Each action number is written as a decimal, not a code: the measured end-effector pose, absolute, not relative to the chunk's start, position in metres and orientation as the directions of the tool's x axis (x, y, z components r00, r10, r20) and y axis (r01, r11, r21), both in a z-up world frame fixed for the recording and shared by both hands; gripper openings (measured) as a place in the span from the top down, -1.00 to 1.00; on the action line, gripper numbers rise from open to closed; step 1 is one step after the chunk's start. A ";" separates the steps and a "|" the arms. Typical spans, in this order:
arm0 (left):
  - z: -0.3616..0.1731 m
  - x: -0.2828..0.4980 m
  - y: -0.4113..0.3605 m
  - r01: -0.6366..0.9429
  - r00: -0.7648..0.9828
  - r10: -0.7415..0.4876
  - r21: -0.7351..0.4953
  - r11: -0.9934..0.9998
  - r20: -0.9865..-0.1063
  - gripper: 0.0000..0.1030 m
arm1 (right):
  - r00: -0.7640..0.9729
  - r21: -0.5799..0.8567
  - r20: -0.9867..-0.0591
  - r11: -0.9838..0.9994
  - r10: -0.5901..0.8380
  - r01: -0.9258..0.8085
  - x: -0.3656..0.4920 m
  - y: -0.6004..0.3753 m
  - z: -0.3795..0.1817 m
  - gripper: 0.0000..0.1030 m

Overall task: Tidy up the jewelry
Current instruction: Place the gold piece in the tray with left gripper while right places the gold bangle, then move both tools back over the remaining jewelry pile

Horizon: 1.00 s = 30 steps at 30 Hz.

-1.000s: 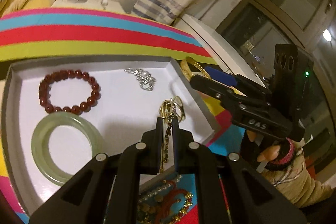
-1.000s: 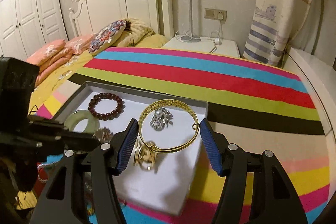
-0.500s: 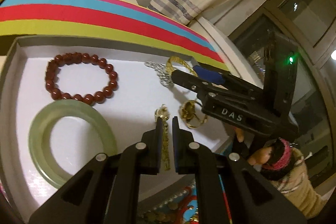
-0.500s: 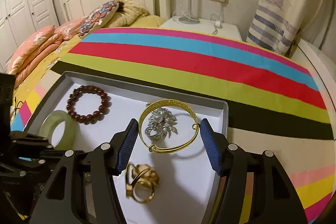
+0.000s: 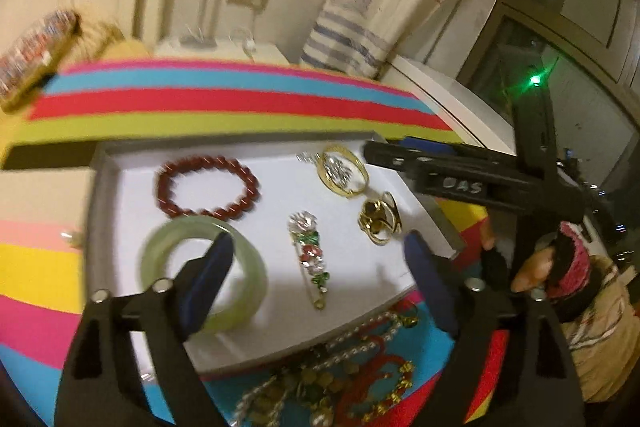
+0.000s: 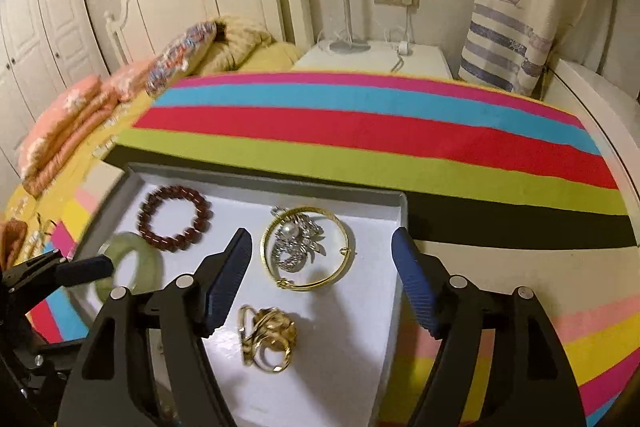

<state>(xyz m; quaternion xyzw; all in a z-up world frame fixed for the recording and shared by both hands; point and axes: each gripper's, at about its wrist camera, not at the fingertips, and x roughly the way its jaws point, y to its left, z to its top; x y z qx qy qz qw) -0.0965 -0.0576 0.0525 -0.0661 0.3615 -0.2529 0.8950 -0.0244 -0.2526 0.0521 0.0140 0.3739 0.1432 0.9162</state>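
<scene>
A white tray (image 5: 240,143) with a grey rim lies on the striped bedspread. It holds a red bead bracelet (image 5: 208,187), a jade bangle (image 5: 158,267), a gold ring cluster (image 5: 378,221) and a jewelled clip (image 5: 310,259). My left gripper (image 5: 316,249) hangs over the clip with its jaws opening, and the clip lies free between them. In the right wrist view a gold bangle (image 6: 308,283) rests flat around a silver brooch (image 6: 294,243). My right gripper (image 6: 320,241) stands over it, its jaws opening and its pads clear of the bangle.
A heap of pearl strands, gold chains and red cord (image 5: 340,379) lies on the bedspread in front of the tray. A loose pearl (image 5: 68,237) sits left of the tray. A hand in a fingerless glove (image 5: 552,267) holds the right gripper. Pillows (image 6: 80,115) lie at the far left.
My left gripper opened wide and pulled back, leaving the jewelled clip in the tray. My right gripper widened and the gold bangle now lies flat around the silver brooch.
</scene>
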 end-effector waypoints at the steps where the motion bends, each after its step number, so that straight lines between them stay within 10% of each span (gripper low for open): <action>1: 0.057 -0.102 -0.055 0.396 0.637 -0.476 -0.271 0.877 -0.607 -0.89 | 0.686 0.143 -0.671 0.956 0.283 -0.255 -0.028 -0.255 0.056 -0.36; 11: 0.091 -0.155 -0.016 0.185 0.836 -0.140 0.032 0.982 -0.531 -0.95 | 0.773 0.165 -0.545 0.945 0.326 -0.283 -0.093 -0.281 0.096 -0.55; 30: 0.014 -0.233 0.050 0.101 0.788 -0.078 0.002 0.995 -0.611 -0.95 | 0.681 0.126 -0.655 0.936 0.327 -0.329 -0.163 -0.274 0.026 -0.64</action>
